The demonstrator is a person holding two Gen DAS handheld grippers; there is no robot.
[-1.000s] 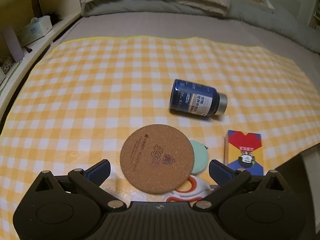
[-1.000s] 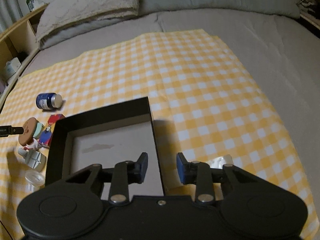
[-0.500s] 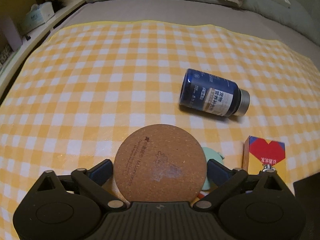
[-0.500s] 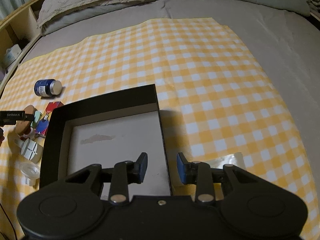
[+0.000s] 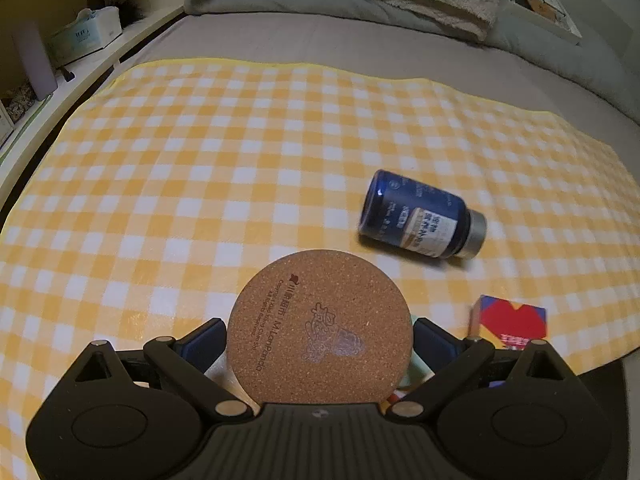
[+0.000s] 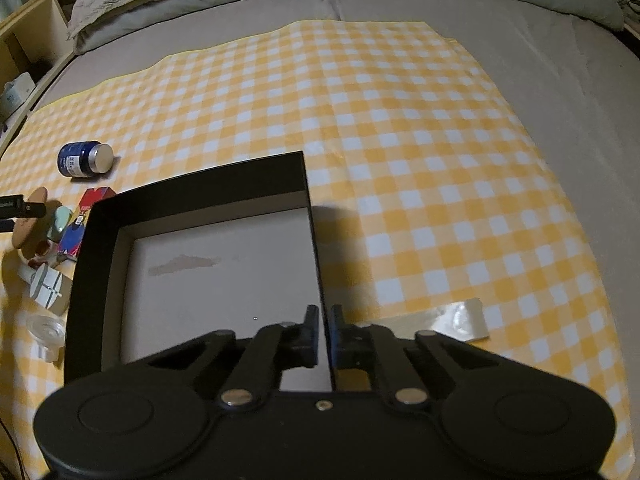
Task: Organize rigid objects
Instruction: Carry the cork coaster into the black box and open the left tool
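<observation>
Closed since earlier frame: right hand-held gripper (image 6: 325, 334) now pinching black box (image 6: 192, 196) wall, steadying it. Left hand-held gripper (image 5: 320, 340) clamps cork coaster (image 5: 320, 328), lower centre, for boxing.

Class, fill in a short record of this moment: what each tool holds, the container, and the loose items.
left tool: shut on round cork coaster
right tool: shut on right wall of black open box
box contents: none visible
loose items: blue bottle lying on its side; red and blue card box
surface: yellow checked cloth
</observation>
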